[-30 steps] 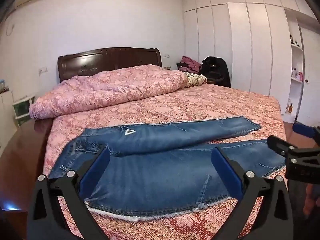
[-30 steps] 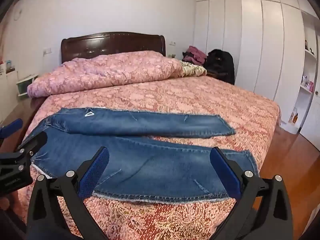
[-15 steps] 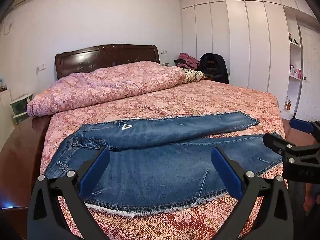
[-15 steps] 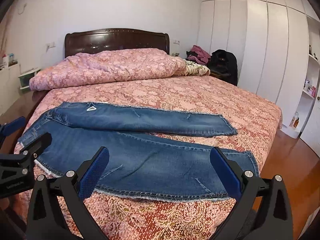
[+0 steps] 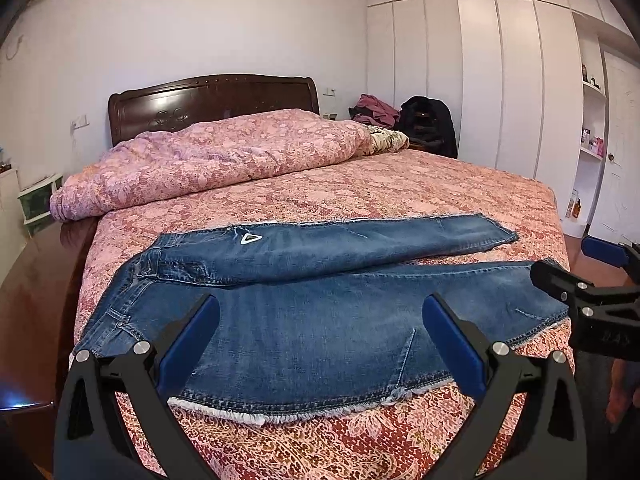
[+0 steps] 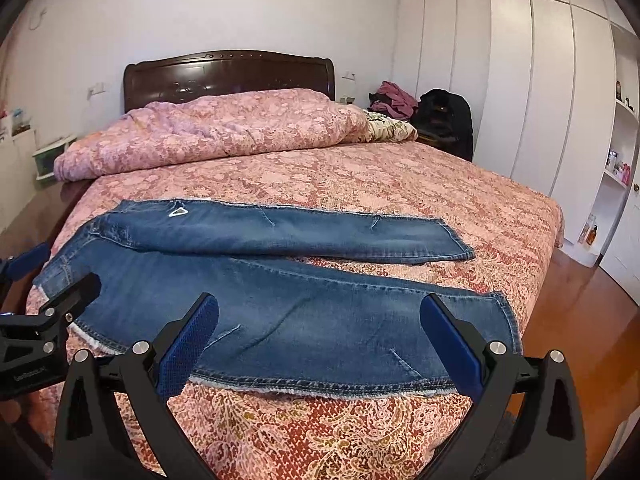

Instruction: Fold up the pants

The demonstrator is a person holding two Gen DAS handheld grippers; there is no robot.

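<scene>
Blue jeans lie flat across the near part of the bed, waist to the left, the two legs spread apart toward the right; they also show in the right wrist view. My left gripper is open and empty, raised above the near leg's left half. My right gripper is open and empty, above the near leg's right half. Each gripper shows at the edge of the other's view: the right gripper and the left gripper.
The bed has a pink patterned cover, a rumpled pink quilt near the dark wooden headboard. Clothes and a black bag lie at the back right. White wardrobes and wooden floor are on the right.
Both grippers have risen and pulled back slightly, so the jeans sit lower and farther in both views. The jeans have not moved. Both grippers stay open.
</scene>
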